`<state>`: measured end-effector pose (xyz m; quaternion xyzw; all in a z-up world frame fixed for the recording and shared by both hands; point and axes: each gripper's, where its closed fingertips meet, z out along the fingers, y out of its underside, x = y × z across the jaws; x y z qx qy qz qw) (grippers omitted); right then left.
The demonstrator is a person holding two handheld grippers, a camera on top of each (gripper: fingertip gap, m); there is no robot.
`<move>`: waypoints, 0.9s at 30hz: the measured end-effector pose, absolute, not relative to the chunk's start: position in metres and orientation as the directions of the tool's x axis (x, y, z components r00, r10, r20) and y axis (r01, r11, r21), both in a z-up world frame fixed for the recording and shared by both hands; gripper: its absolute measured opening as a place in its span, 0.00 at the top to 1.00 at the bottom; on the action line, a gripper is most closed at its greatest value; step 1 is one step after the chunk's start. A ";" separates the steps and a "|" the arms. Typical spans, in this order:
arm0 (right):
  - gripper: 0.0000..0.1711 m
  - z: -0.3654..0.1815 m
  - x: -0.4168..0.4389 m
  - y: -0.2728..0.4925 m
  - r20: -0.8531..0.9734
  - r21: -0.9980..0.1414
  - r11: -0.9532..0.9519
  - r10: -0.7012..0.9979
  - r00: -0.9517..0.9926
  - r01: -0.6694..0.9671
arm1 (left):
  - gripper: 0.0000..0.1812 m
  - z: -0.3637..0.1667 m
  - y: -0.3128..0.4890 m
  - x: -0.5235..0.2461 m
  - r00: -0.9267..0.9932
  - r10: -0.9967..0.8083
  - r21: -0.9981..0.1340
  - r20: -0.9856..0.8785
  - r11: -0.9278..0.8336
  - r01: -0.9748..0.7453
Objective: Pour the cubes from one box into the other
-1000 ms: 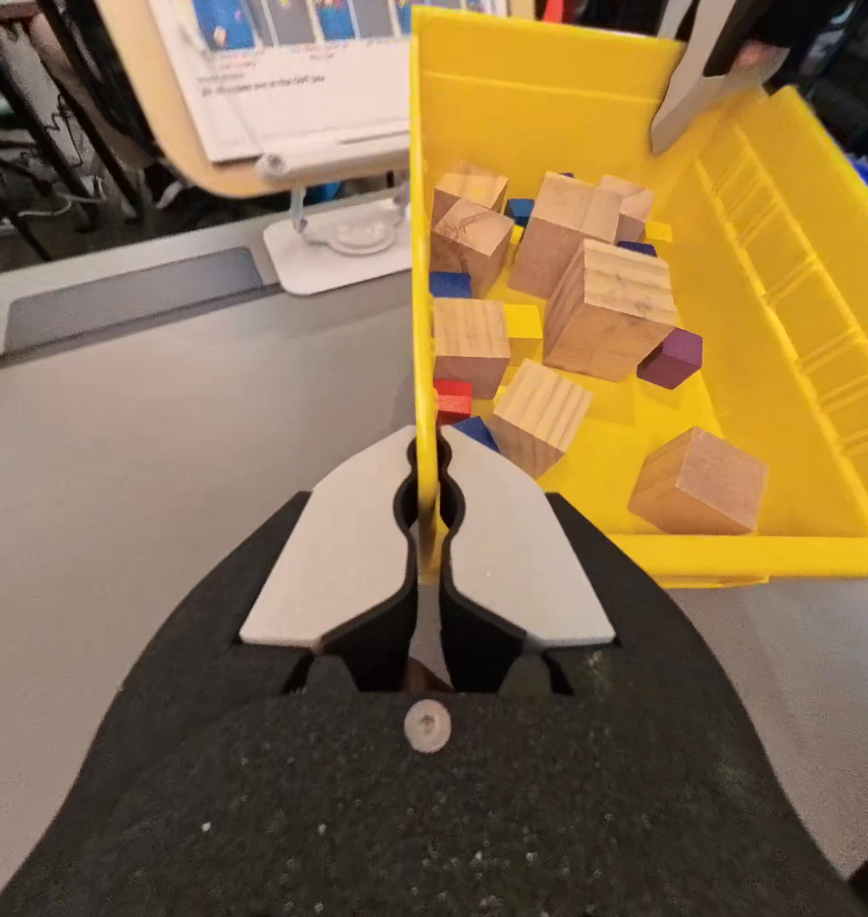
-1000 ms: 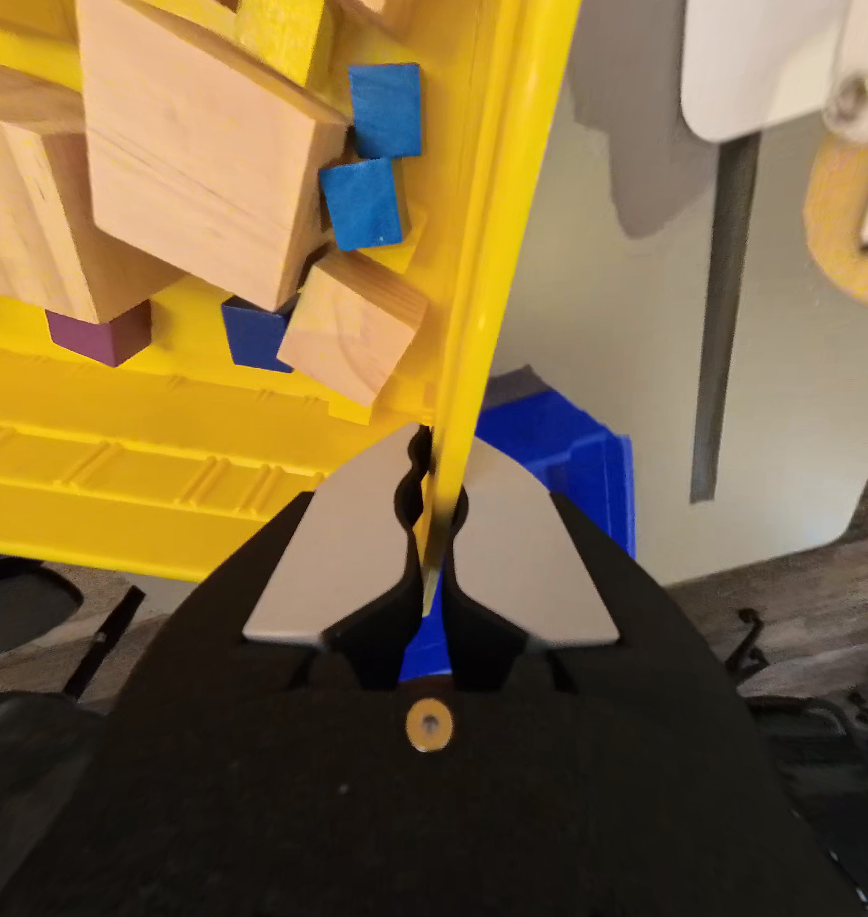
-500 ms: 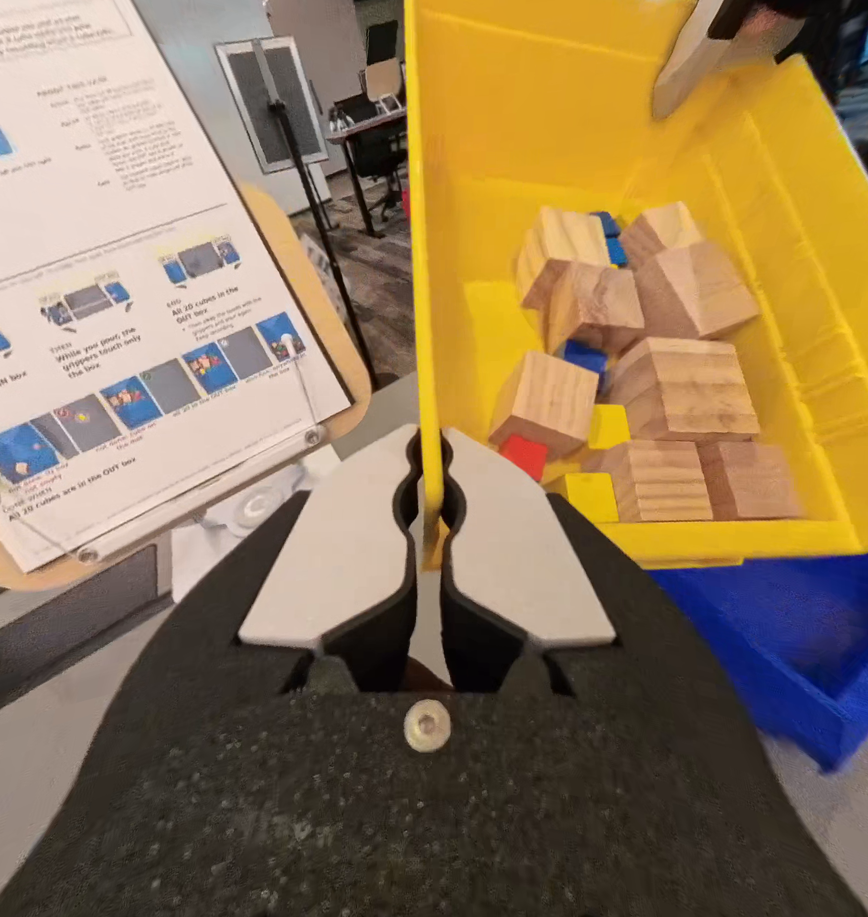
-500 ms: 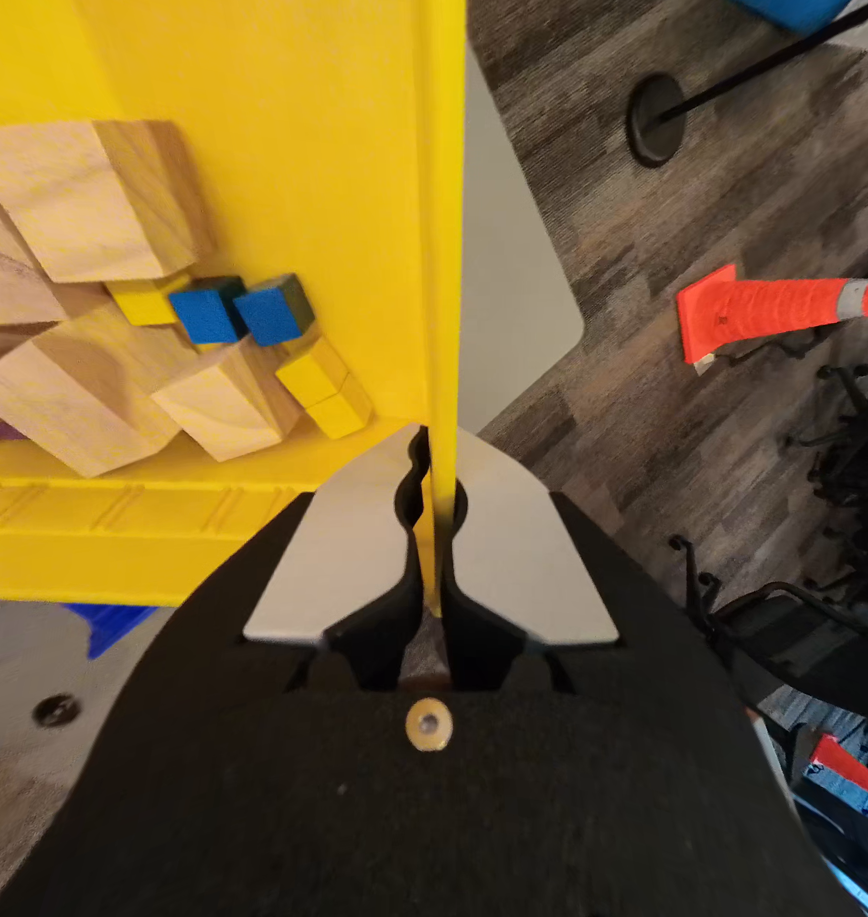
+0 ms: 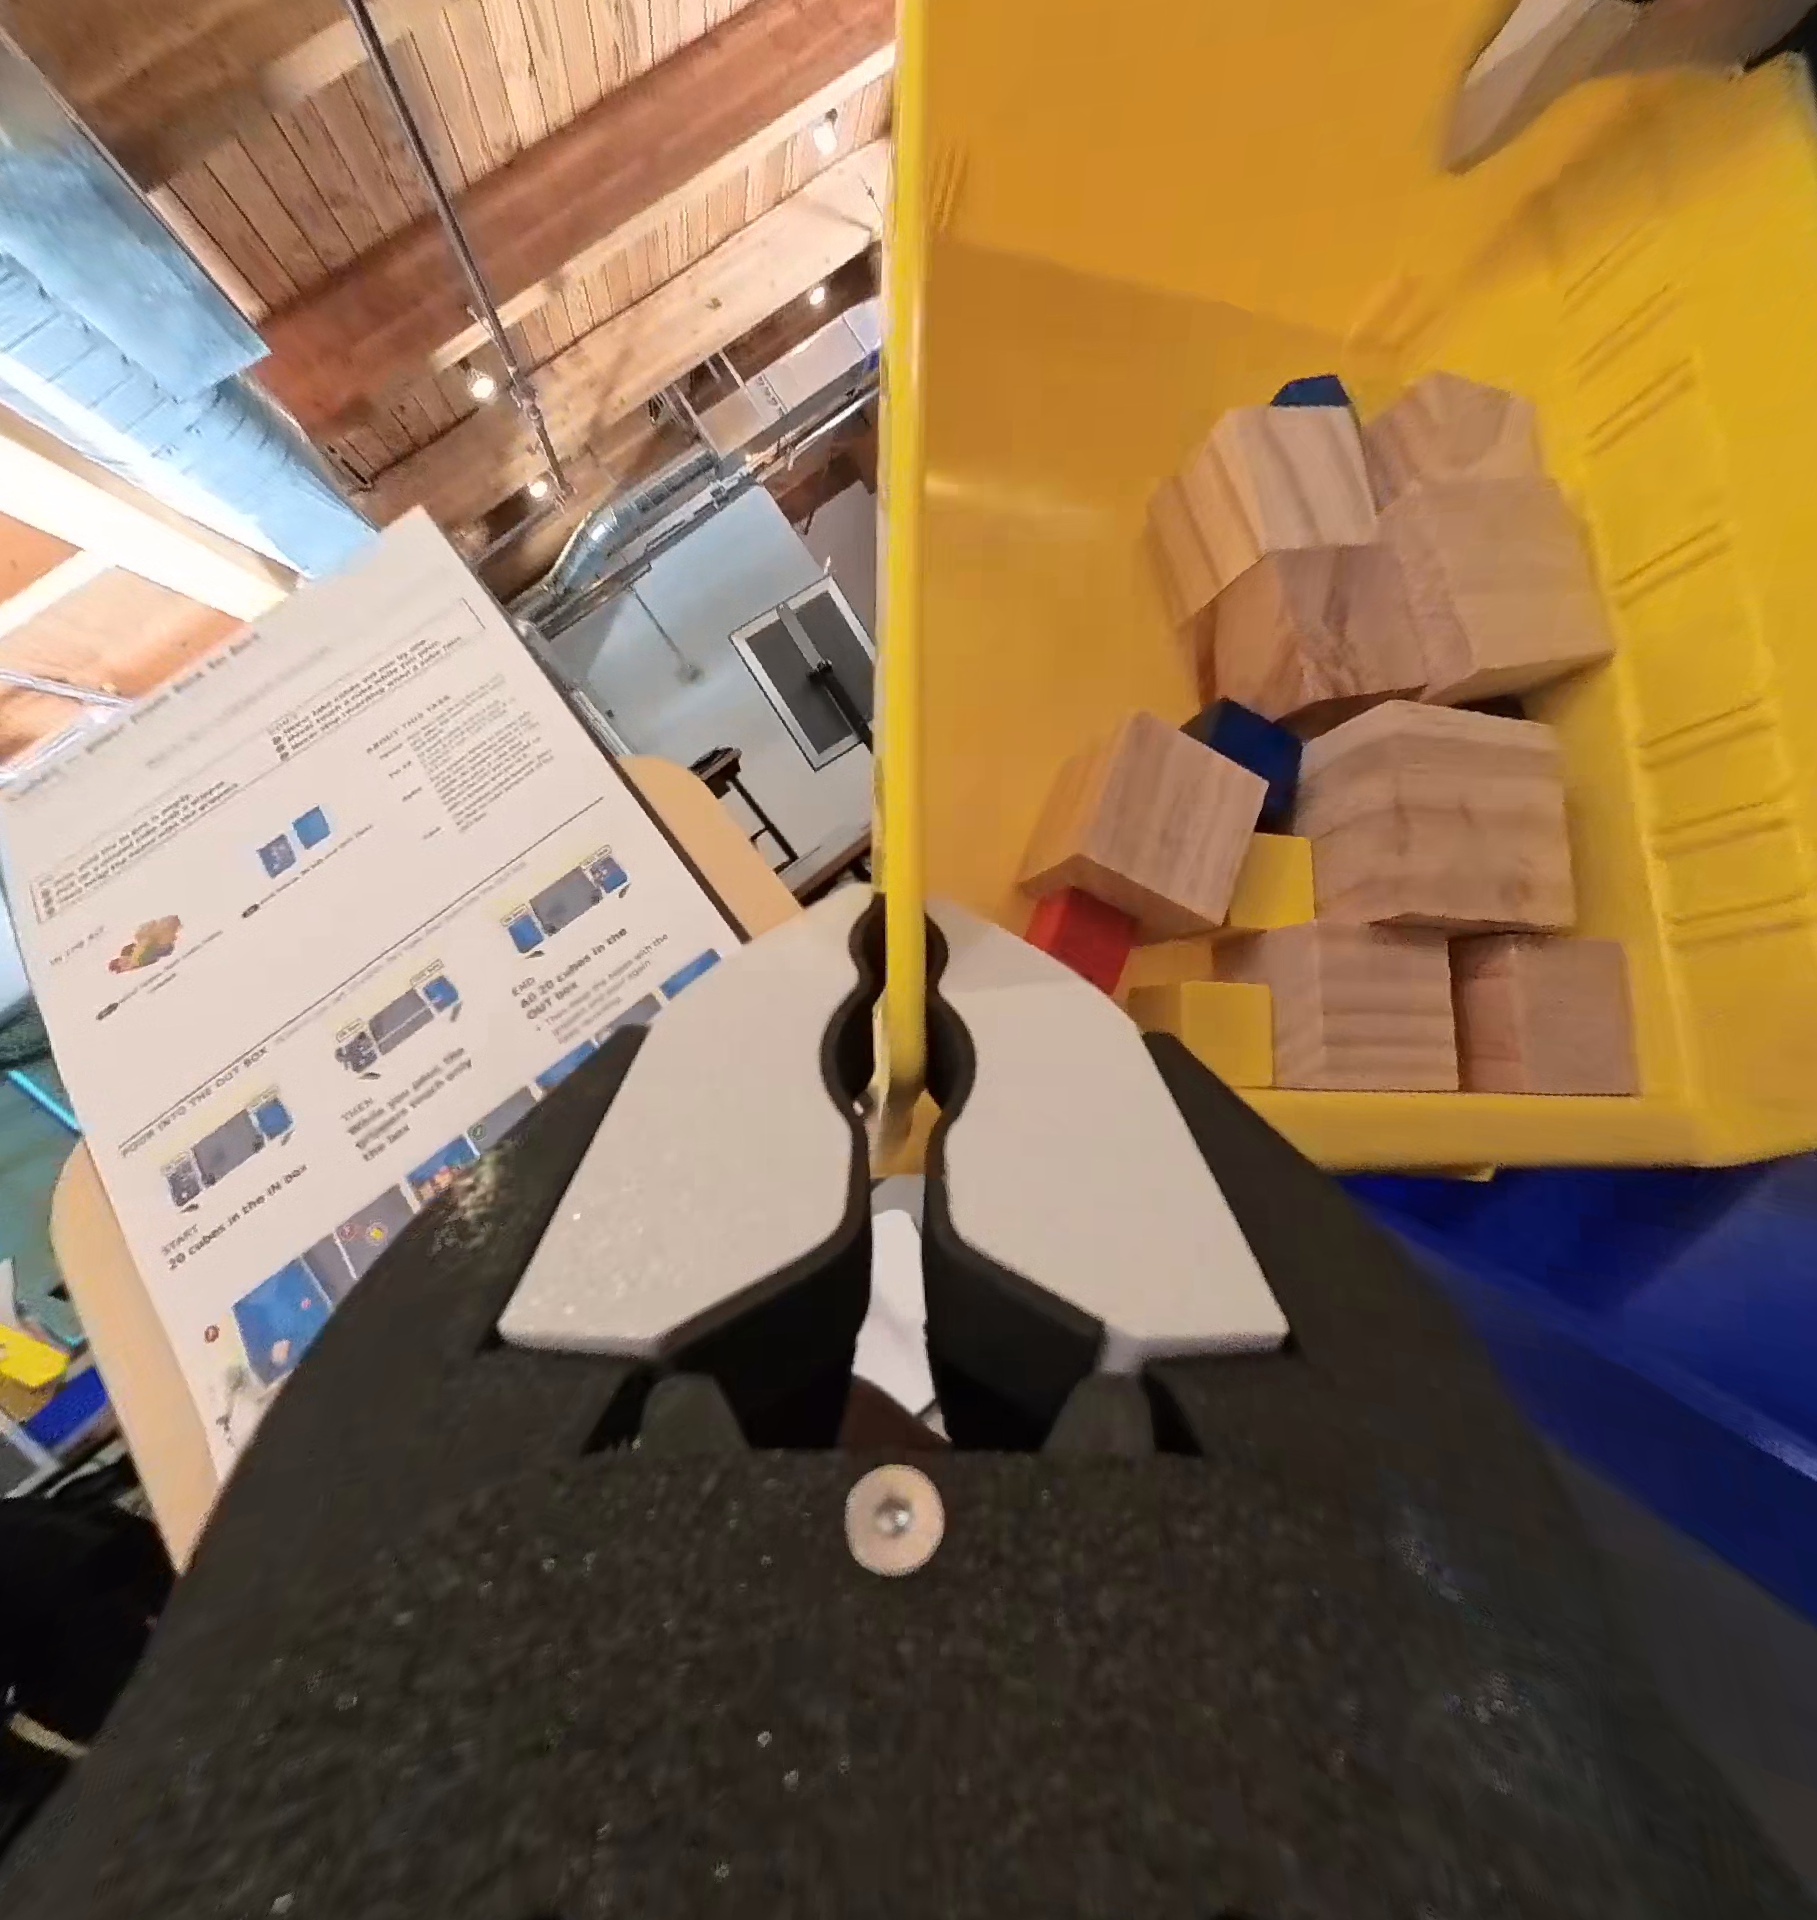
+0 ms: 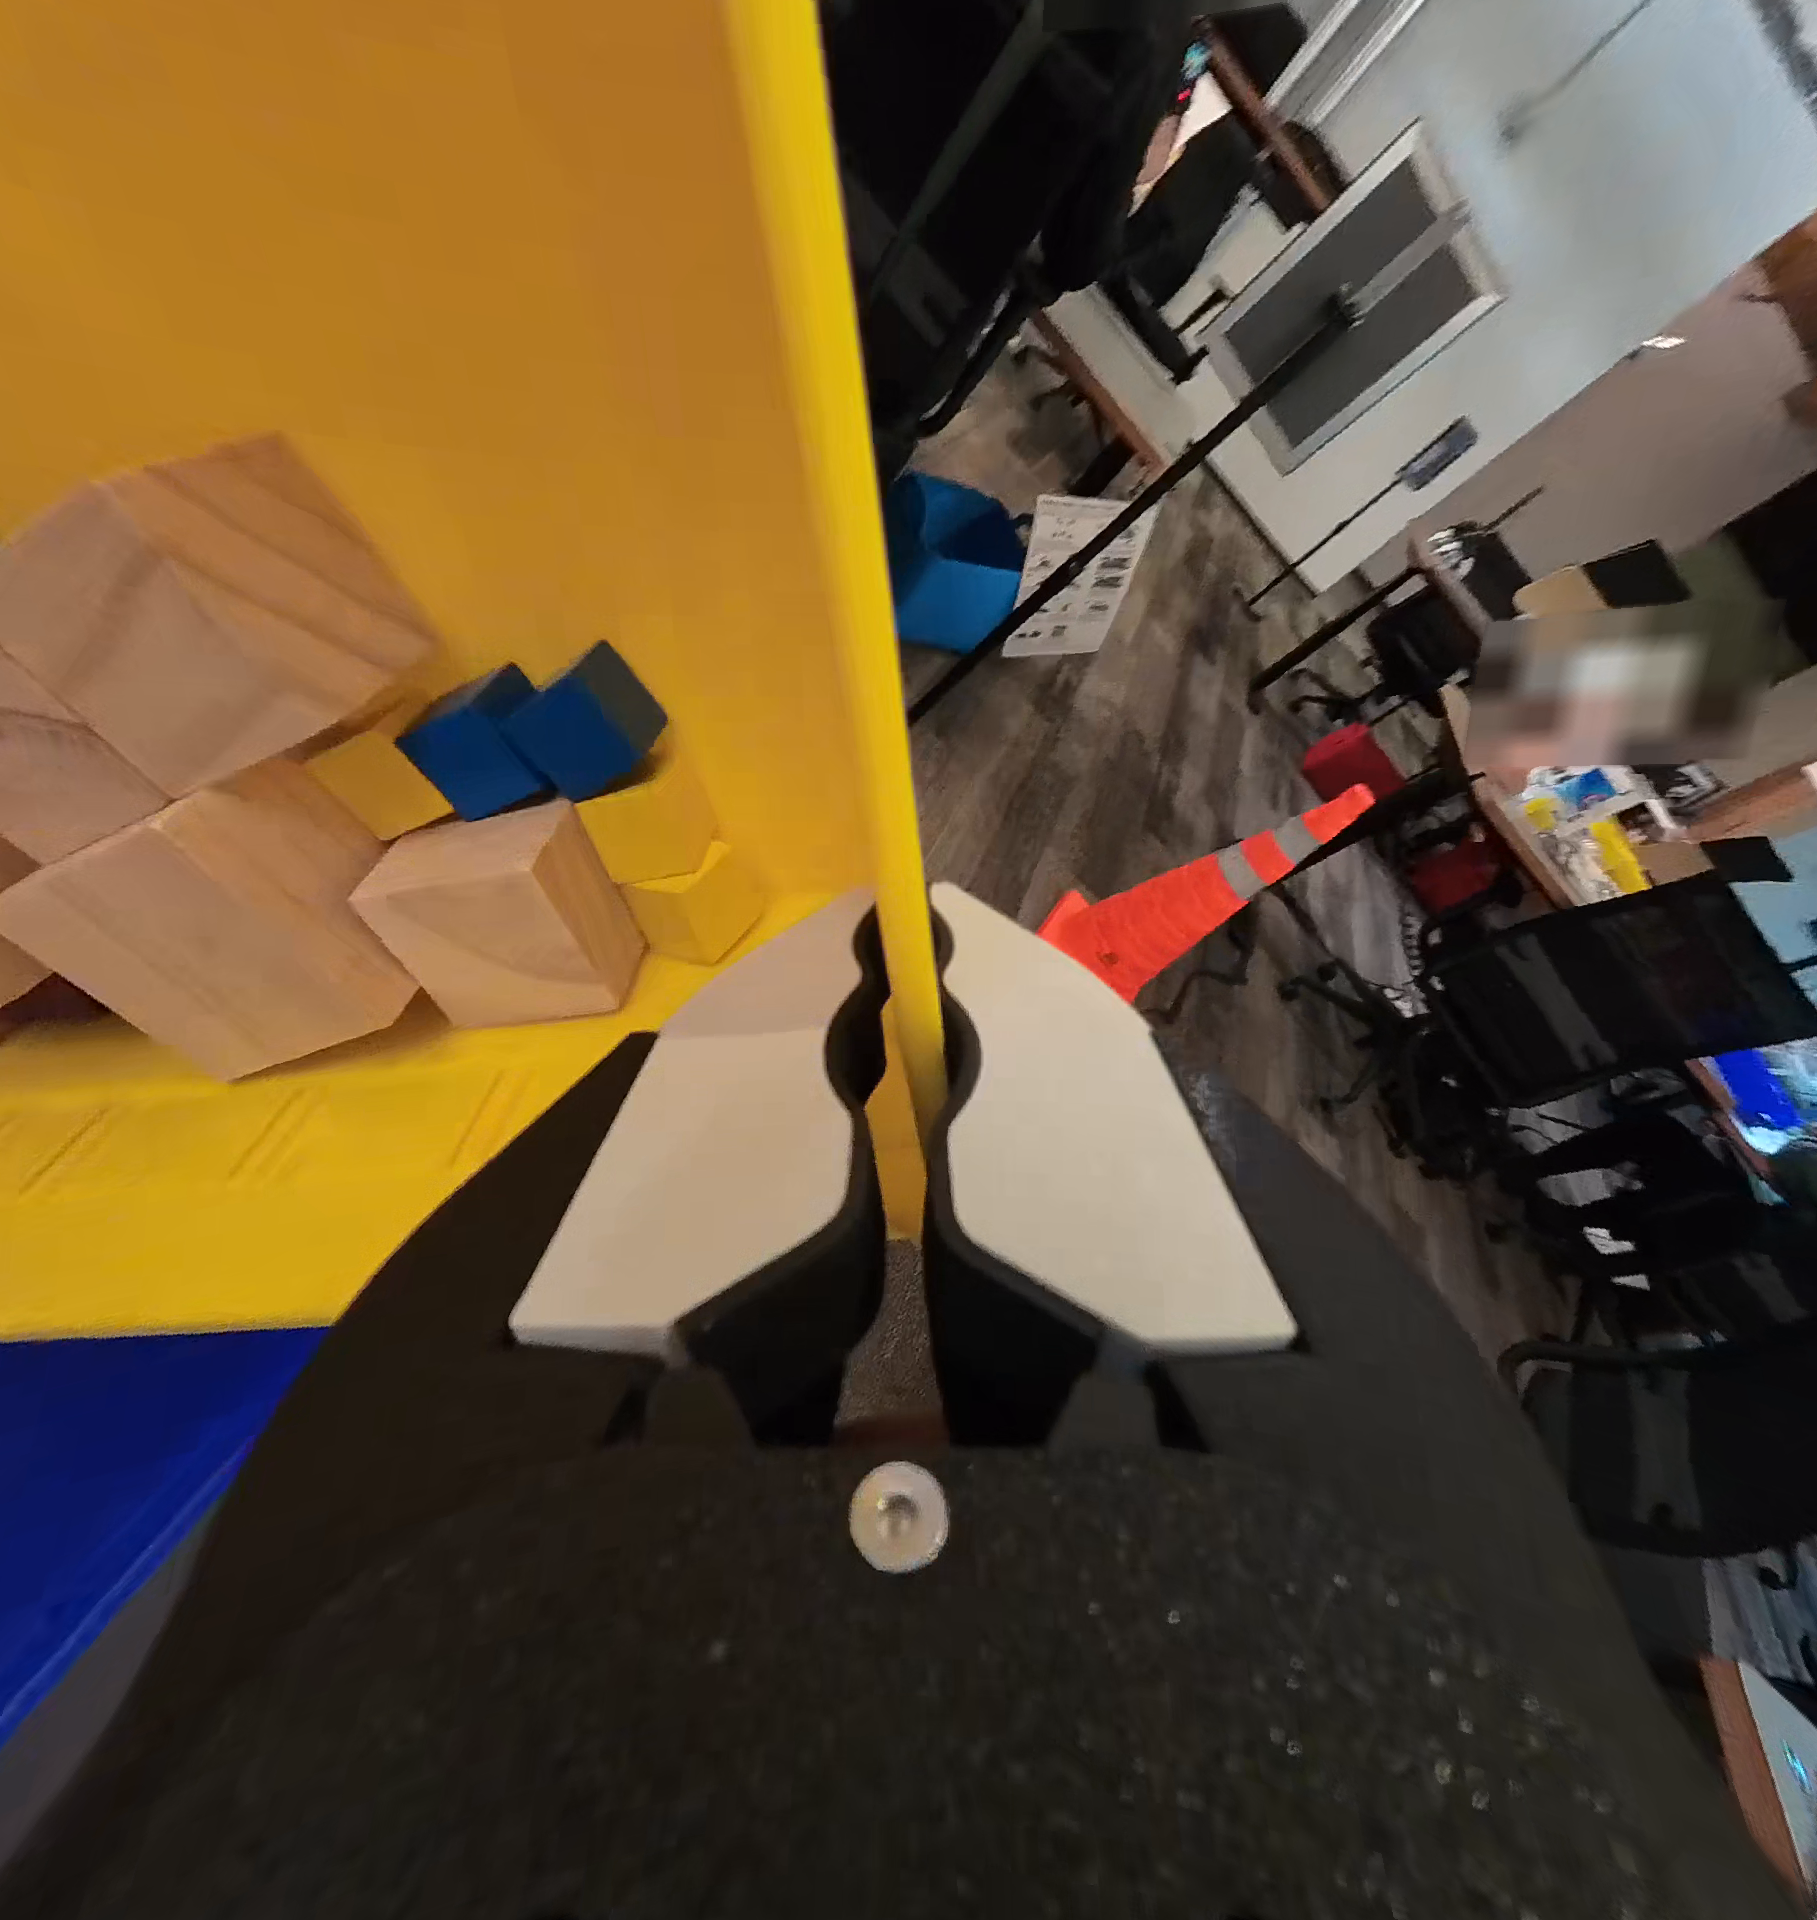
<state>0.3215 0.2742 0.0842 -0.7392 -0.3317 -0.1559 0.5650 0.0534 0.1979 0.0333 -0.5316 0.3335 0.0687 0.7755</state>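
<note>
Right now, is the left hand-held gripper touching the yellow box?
Touching. In the left wrist view the left hand-held gripper is closed on the side wall of the yellow box; the wall runs between both fingers with no gap.

The left gripper (image 5: pixel 899 1023) has a wide black body with a rough, speckled surface. Its two fingers (image 5: pixel 717 1164) are pale grey plates, broad at the base and tapering forward, edged in black with wavy inner contours. A round silver screw (image 5: pixel 895 1527) with a washer sits centred behind them. The right gripper (image 6: pixel 904 1039) matches it: grey fingers (image 6: pixel 1080 1143), black grainy body, silver screw (image 6: pixel 899 1527).
</note>
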 end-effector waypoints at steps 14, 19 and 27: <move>0.98 0.070 0.348 0.222 0.606 -0.791 -0.043 0.080 0.791 0.610 | 0.98 0.014 0.191 0.071 0.737 -0.191 -0.707 -0.649 0.508 -0.492; 0.98 0.068 0.351 0.201 0.608 -0.794 -0.001 -0.020 0.793 0.608 | 0.98 0.007 0.188 0.073 0.726 -0.157 -0.676 -0.669 0.534 -0.508; 0.98 0.053 0.355 0.181 0.574 -0.813 0.039 -0.112 0.811 0.580 | 0.98 -0.002 0.187 0.076 0.734 -0.141 -0.670 -0.664 0.549 -0.500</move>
